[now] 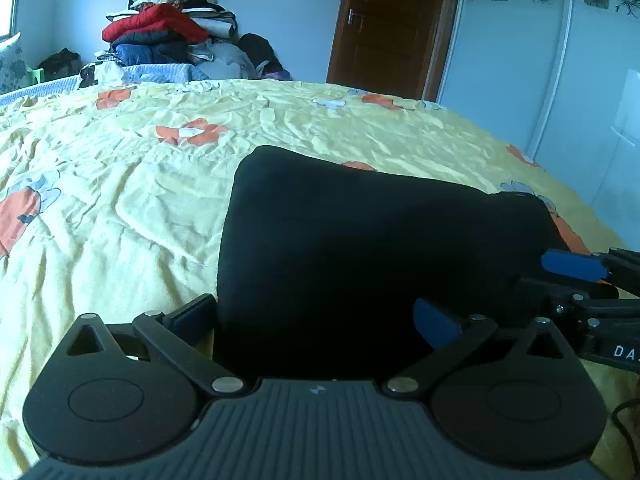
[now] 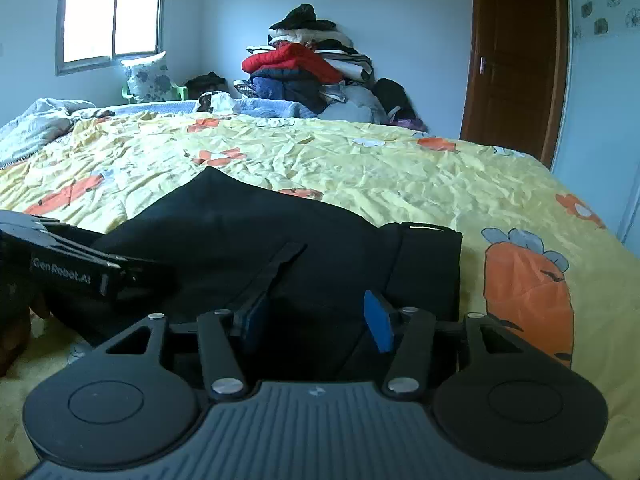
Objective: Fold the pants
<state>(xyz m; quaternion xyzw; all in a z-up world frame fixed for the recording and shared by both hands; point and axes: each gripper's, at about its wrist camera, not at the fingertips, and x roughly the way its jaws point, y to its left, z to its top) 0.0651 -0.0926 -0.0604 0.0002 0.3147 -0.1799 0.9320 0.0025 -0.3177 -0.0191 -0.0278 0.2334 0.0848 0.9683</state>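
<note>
Black pants (image 1: 360, 240) lie folded into a compact block on the yellow flowered bedspread (image 1: 120, 184), near its front edge. My left gripper (image 1: 316, 316) is open, its fingers wide apart over the near edge of the pants. My right gripper (image 2: 316, 320) is open above the pants (image 2: 248, 232) at their waistband end (image 2: 432, 264), holding nothing. The right gripper also shows at the right edge of the left wrist view (image 1: 576, 276), and the left gripper's body shows at the left of the right wrist view (image 2: 72, 268).
A tall pile of clothes (image 2: 312, 68) with a red jacket stands at the far side of the bed by the wall. A brown door (image 2: 516, 60) is at the right. A window (image 2: 112, 12) and crumpled bedding (image 2: 36, 128) are at the far left.
</note>
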